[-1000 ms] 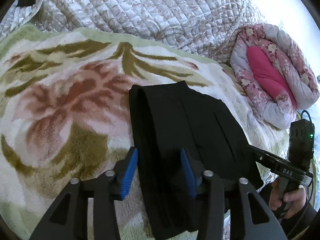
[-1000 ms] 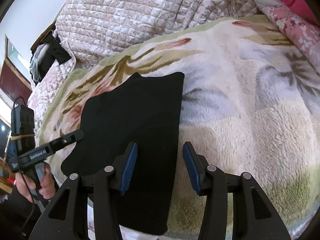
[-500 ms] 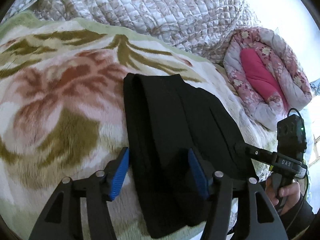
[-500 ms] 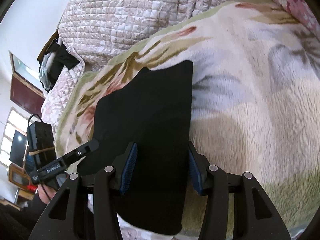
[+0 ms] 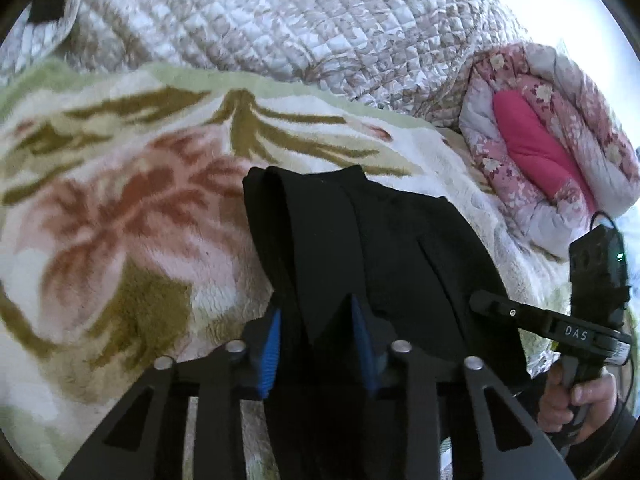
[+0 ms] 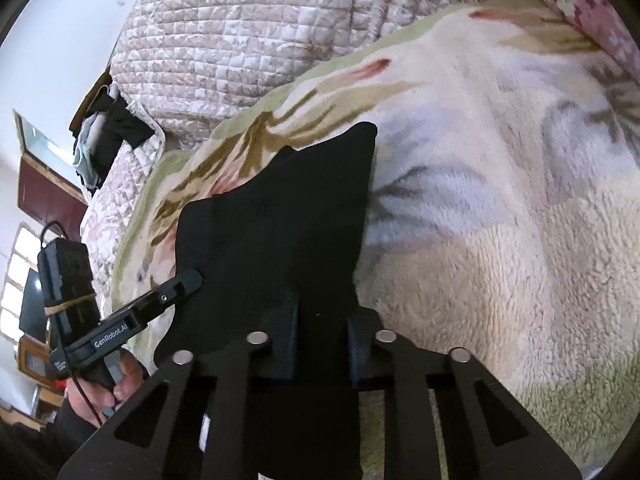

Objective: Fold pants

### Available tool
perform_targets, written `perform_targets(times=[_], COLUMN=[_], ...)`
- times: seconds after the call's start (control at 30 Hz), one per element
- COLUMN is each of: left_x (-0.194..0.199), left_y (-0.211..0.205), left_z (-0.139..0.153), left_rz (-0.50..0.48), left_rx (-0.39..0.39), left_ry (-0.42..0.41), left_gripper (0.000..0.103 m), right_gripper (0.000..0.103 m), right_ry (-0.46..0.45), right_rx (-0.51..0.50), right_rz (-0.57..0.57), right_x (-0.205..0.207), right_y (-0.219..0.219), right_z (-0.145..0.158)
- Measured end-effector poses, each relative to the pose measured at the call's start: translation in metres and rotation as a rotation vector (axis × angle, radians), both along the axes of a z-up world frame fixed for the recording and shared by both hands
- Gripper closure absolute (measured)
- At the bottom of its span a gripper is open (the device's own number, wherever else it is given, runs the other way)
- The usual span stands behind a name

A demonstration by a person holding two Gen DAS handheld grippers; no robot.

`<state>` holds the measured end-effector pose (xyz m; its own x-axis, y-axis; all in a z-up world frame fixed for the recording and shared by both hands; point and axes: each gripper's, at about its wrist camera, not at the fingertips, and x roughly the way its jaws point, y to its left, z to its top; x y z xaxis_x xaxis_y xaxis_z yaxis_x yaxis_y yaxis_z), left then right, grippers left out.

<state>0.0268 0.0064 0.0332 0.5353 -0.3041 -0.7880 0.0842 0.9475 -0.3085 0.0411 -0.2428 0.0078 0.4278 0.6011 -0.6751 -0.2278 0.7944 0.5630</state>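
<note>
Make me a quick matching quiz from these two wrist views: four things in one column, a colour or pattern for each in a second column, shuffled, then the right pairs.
Things:
1. pants
2. blanket under the pants
3. quilt behind the blanket
4. rolled bedding at the far right of the left wrist view

Descriptions:
A. pink floral with a bright pink core
B. plain black
C. pale stitched squares
D. cream plush with big flowers and green leaves

Pairs: 1-B, 2-D, 3-C, 4-A
</note>
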Motion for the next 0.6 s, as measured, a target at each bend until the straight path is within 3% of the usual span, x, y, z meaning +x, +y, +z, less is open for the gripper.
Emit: perform_targets(times=[0.17, 0.6], left_x=[-0.004, 0.002], left_y=[-0.008, -0.006], left_z=[0.021, 0.049], left_rz=[-0.019, -0.044], left_rx=[0.037, 0.056], left_ry=[-0.037, -0.093], left_gripper=[0.080, 0.081], right_gripper=[0.087, 0.087], right_ry=[-0.047, -0.096], right_rx=[0.006, 0.020], right_rz=[0.020, 0.048], right_x=[-0.006, 0.006], right_y=[0.007, 0.021], right_z=[0.020, 0.045])
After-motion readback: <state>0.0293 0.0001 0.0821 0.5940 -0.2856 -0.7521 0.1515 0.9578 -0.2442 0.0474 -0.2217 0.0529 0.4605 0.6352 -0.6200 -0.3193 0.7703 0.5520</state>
